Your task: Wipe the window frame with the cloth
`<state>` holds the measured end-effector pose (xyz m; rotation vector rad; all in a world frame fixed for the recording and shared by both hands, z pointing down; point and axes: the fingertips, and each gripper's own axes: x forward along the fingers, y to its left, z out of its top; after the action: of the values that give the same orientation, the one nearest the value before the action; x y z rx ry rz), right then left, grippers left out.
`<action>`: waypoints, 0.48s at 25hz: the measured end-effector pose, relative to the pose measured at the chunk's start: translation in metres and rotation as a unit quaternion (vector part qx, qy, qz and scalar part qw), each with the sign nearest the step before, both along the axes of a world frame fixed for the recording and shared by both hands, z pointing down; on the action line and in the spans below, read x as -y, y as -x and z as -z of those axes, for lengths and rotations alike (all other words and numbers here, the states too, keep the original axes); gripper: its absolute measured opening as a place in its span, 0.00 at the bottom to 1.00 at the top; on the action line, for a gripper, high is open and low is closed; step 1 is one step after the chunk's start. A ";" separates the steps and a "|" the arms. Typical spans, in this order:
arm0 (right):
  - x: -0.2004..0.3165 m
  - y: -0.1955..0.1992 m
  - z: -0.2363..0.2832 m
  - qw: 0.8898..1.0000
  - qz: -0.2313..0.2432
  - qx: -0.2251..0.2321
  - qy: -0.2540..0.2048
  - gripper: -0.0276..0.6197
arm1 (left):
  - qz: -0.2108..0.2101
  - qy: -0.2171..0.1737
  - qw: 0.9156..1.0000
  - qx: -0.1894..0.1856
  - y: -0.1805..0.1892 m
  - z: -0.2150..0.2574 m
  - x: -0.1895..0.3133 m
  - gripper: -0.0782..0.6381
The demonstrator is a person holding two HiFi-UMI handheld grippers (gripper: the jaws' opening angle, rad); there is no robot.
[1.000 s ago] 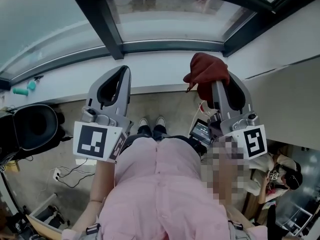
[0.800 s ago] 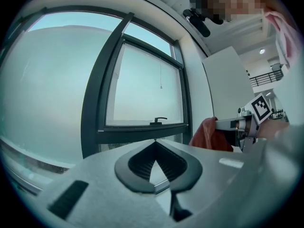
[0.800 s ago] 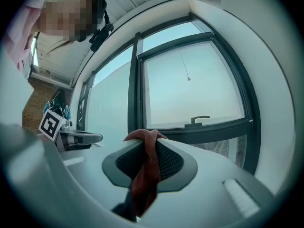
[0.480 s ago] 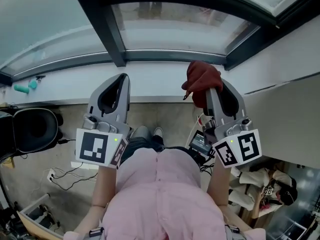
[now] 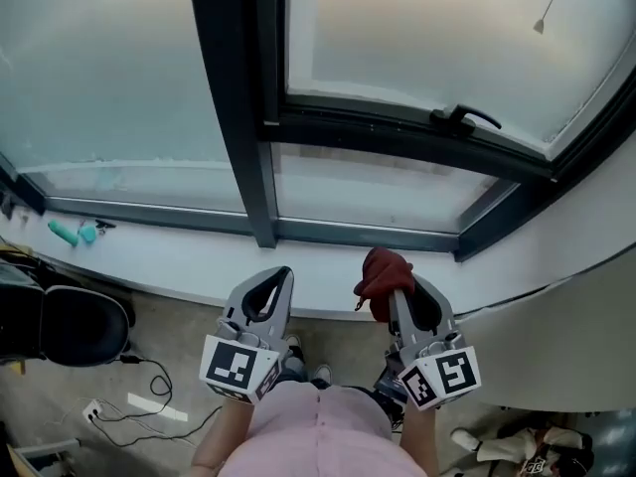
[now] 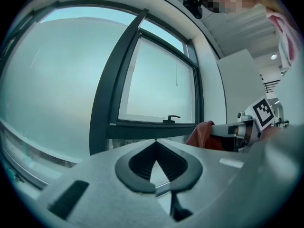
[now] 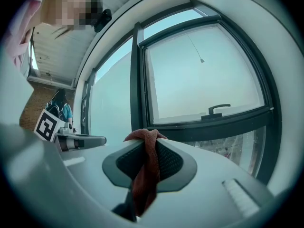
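Observation:
The dark window frame fills the upper head view, with an upright bar and a cross bar meeting above the white sill. My right gripper is shut on a dark red cloth, which bunches at the tips over the sill's front edge. In the right gripper view the cloth hangs down between the pads. My left gripper is beside it, shut and holding nothing, its tips meeting. Both point at the frame without touching it.
A black window handle sits on the cross bar at the right. Two small teal objects lie on the sill at far left. Below the sill are a black chair and cables with a power strip on the floor.
The head view has tilted up, so much more of the window shows and both grippers sit lower and smaller. The right gripper still holds the cloth.

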<state>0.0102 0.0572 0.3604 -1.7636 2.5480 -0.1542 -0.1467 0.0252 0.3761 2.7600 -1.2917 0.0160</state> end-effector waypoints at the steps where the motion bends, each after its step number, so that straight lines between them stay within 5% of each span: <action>1: 0.005 0.005 0.004 1.000 -0.002 0.003 0.003 0.14 | -0.002 0.004 1.000 0.000 0.005 0.003 0.007 0.10; 12: 0.046 0.014 -0.010 0.997 -0.063 0.002 0.040 0.14 | -0.043 0.021 0.999 0.004 0.012 -0.003 0.072 0.10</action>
<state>-0.0039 0.0116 0.3700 -1.9437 2.4521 -0.2590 -0.1587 -0.0469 0.3795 2.7804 -1.1605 0.0608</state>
